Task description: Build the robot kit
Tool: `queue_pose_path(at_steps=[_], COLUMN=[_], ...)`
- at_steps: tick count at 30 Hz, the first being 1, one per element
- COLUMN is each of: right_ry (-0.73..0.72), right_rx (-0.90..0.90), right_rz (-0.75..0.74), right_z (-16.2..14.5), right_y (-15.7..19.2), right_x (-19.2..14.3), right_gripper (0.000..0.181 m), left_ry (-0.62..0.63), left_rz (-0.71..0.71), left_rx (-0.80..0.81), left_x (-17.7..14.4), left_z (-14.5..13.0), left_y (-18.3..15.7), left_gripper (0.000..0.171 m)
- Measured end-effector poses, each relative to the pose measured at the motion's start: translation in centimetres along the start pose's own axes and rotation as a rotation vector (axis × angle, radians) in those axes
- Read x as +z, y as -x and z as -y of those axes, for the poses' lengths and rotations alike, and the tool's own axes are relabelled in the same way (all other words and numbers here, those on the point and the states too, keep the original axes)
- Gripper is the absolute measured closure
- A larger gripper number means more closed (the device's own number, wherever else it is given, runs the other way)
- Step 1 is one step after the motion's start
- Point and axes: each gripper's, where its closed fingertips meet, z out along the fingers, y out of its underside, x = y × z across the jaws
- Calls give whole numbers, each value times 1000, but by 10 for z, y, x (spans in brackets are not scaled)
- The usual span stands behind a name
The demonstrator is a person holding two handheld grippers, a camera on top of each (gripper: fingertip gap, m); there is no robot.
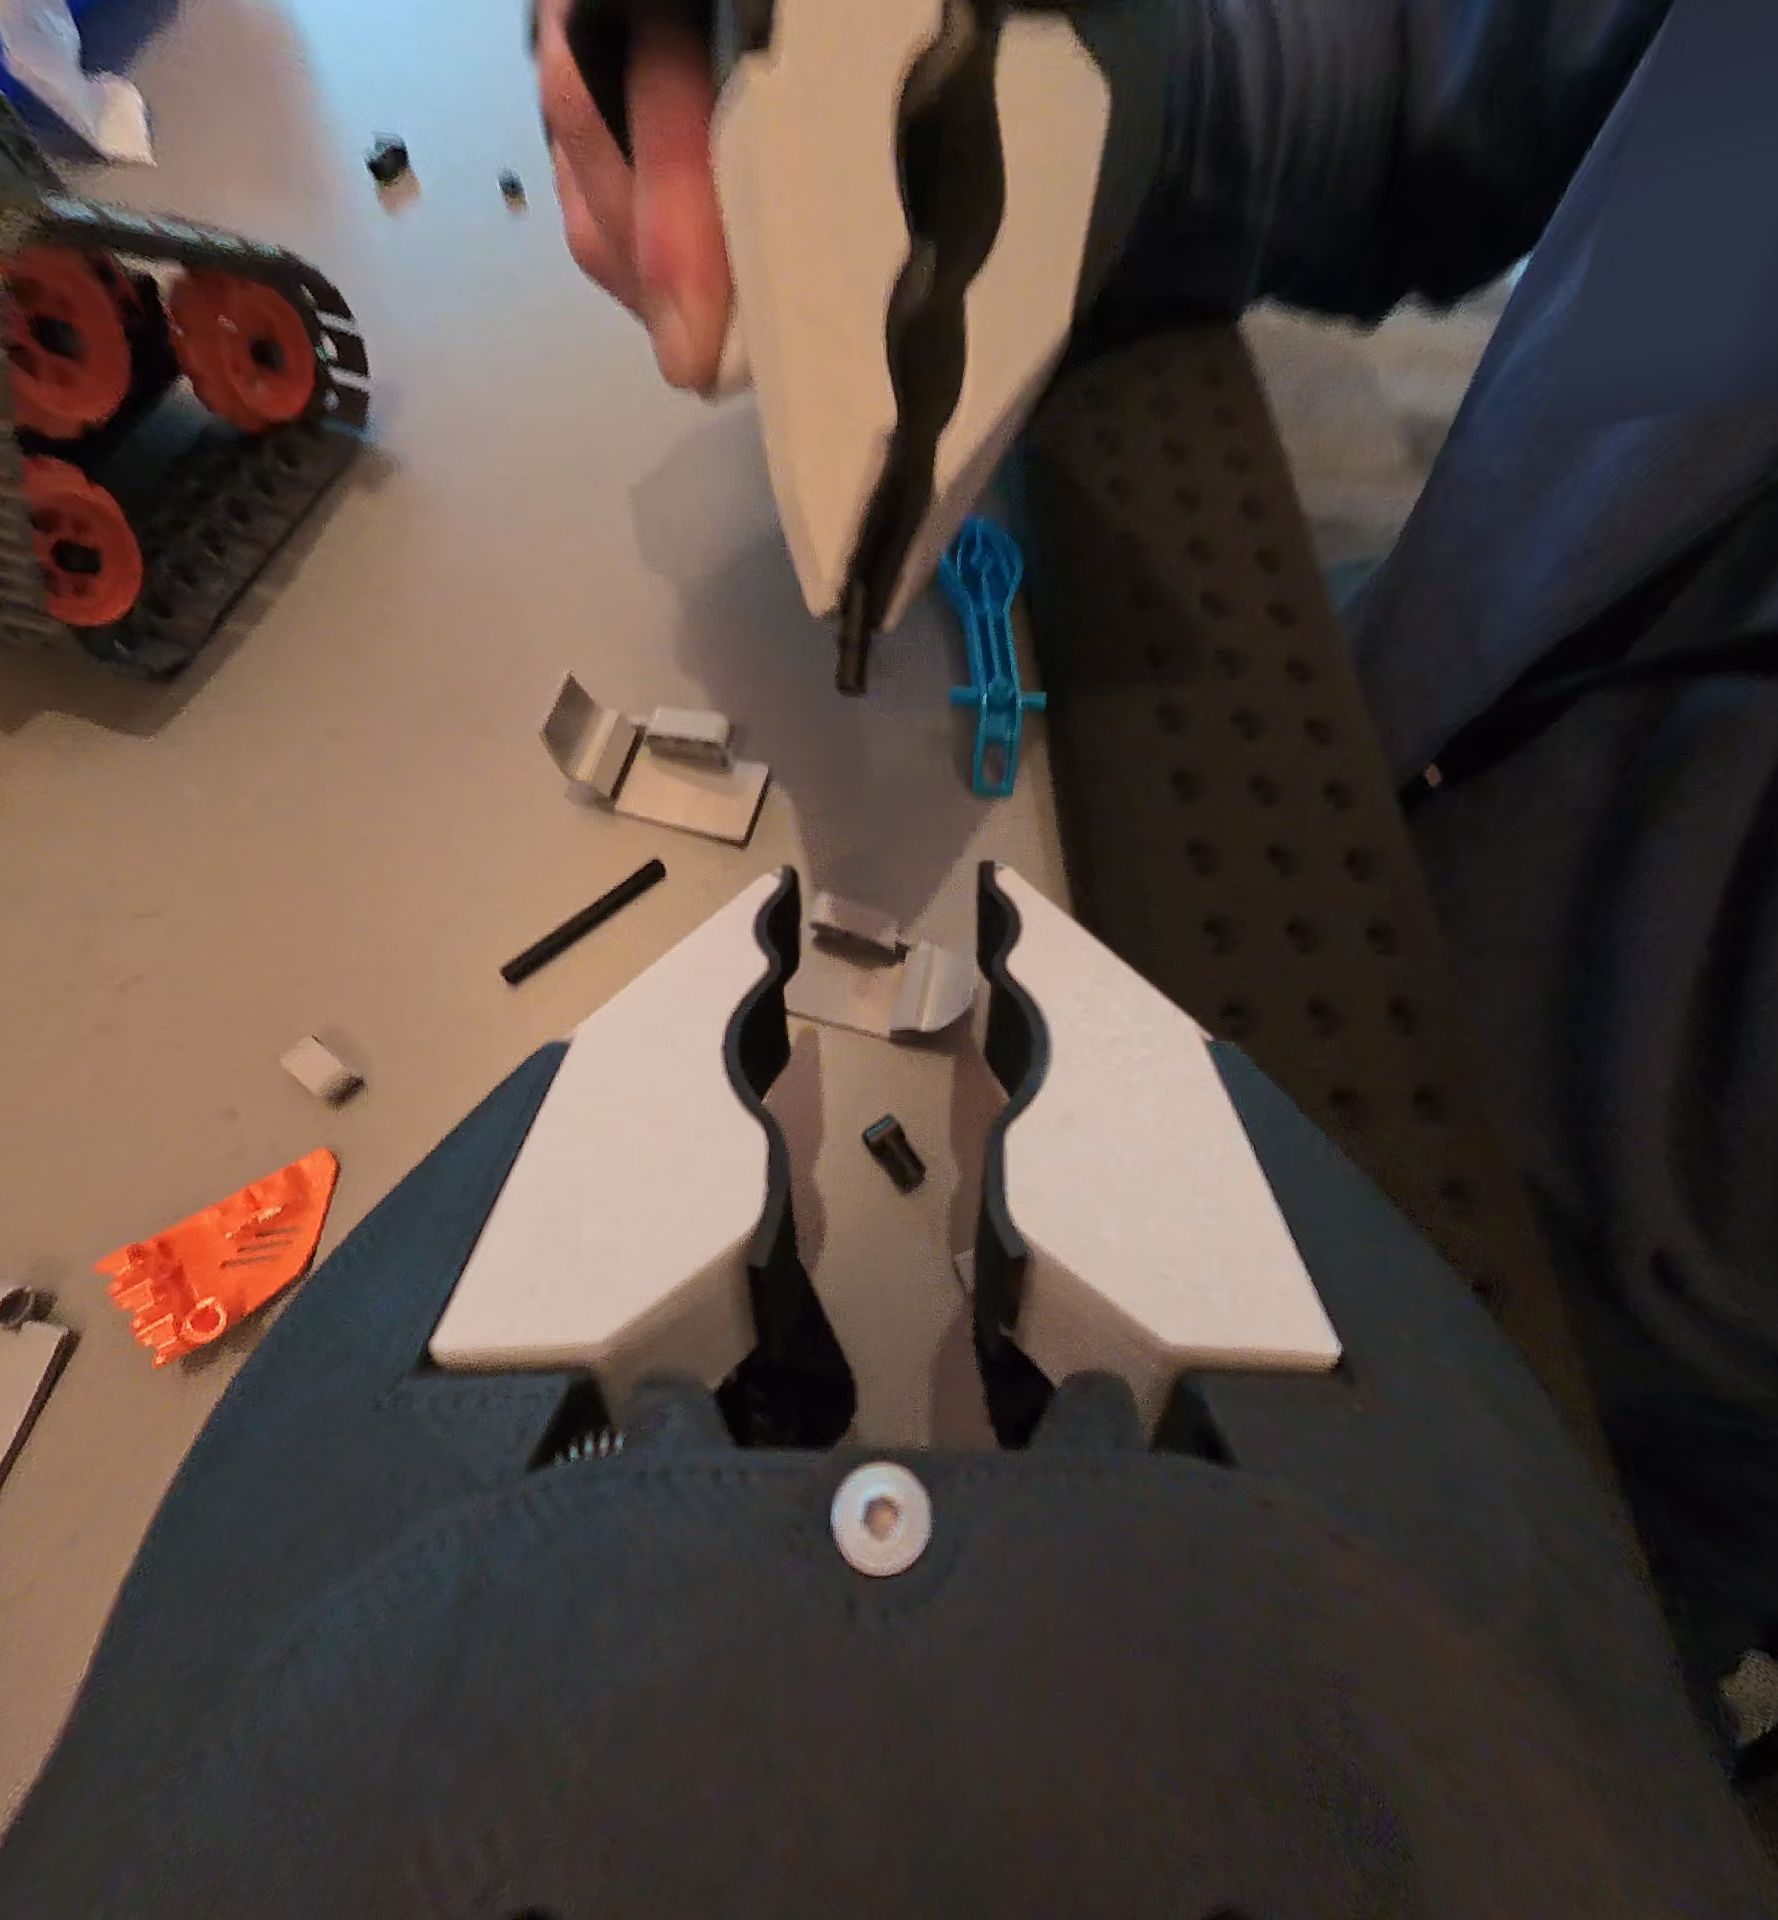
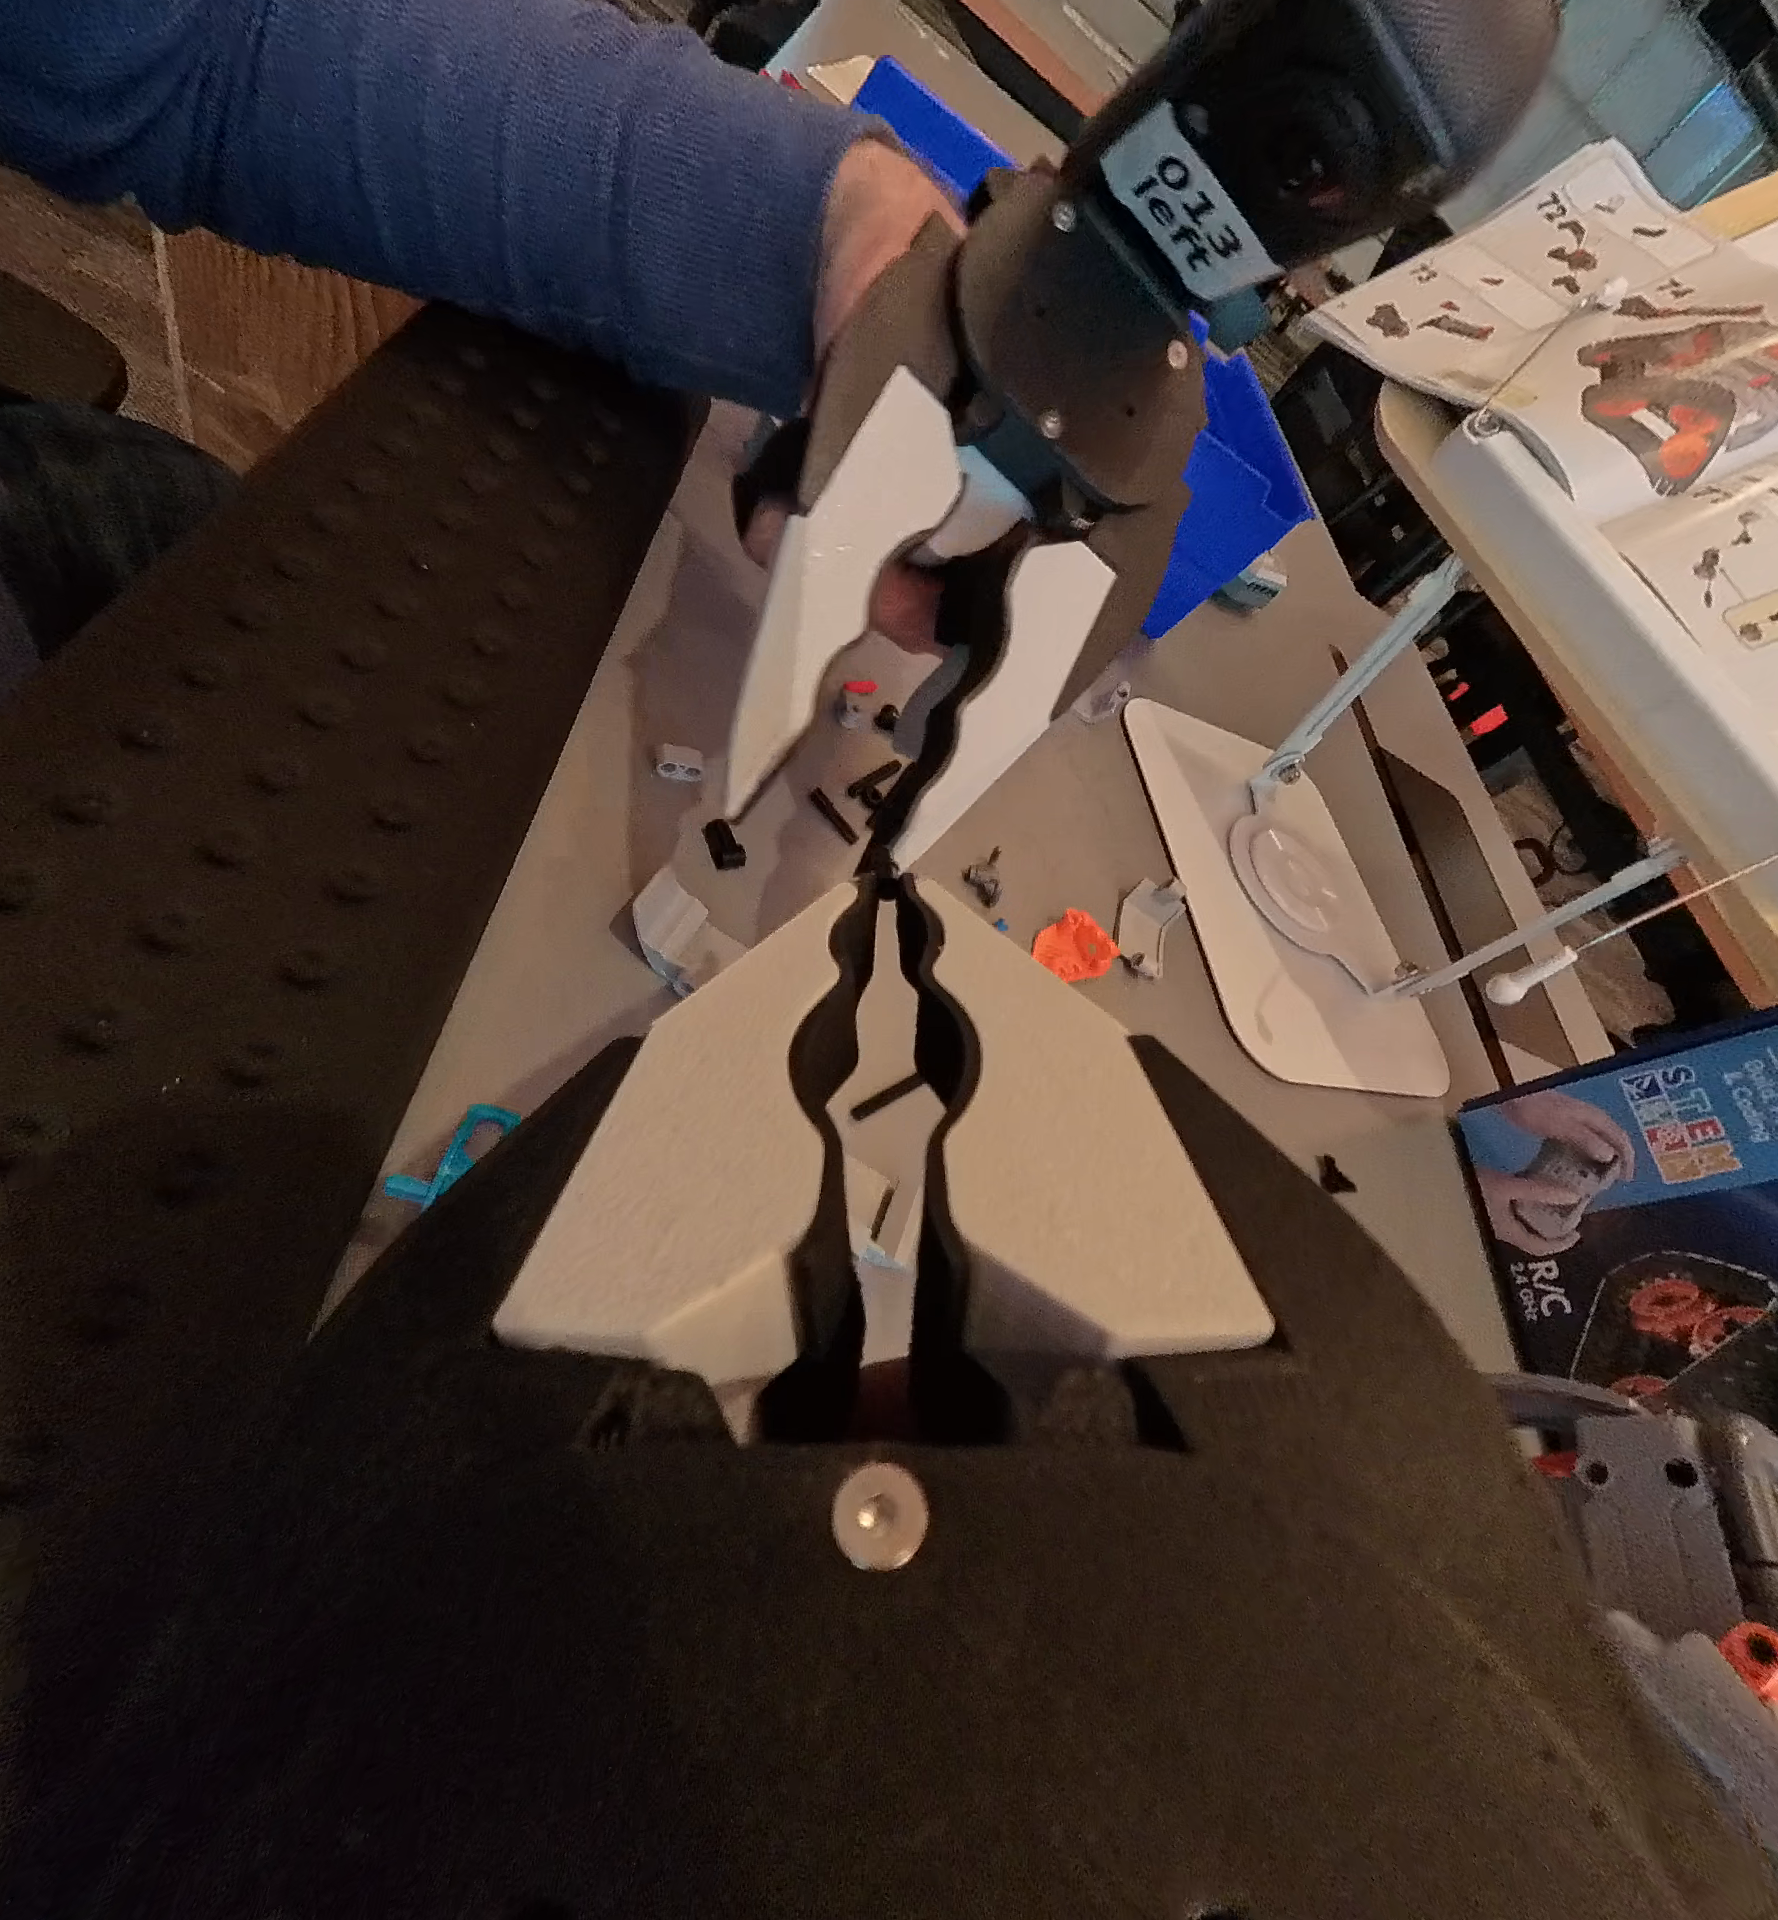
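My left gripper (image 1: 885, 894) is open and low over the grey table (image 1: 469, 582). A grey curved plastic part (image 1: 890, 982) lies on the table between its fingers, and the pads do not press on it. A short black connector (image 1: 893, 1148) lies farther back between the fingers. My right gripper (image 1: 854, 613) comes down from above and is shut on a small black pin (image 1: 852, 649) that sticks out below its tips. In the right wrist view its tips (image 2: 885, 883) are closed on the pin (image 2: 882, 888). The left gripper (image 2: 817, 831) shows open just beyond.
A tracked model with orange wheels (image 1: 137, 436) stands at the left. A blue tool (image 1: 989, 665), a black axle (image 1: 584, 920), a grey bent part (image 1: 646, 758) and an orange piece (image 1: 230, 1247) lie about. A dark perforated edge (image 1: 1228, 727) runs along the right. A white stand (image 2: 1280, 935) and a booklet (image 2: 1643, 364) are beyond. One gripper's finger ends stand about 5 centimetres off the other's.
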Motion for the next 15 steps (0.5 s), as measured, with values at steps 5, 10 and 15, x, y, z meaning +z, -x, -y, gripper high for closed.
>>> queue_pose_path(at_steps=[5,10,15], right_ry=[5,6,11], right_rx=[35,61,72], right_rz=[7,13,18], right_z=[-8,-12,-14], right_y=[-1,-2,-2], right_x=[-3,-5,-4], right_gripper=[181,181,181], left_ry=[172,243,323], left_rz=[82,181,234], left_rx=[103,171,251], left_x=[17,24,27], left_z=[-24,-38,-48], left_y=[-7,-5,-2], left_gripper=[117,124,146])
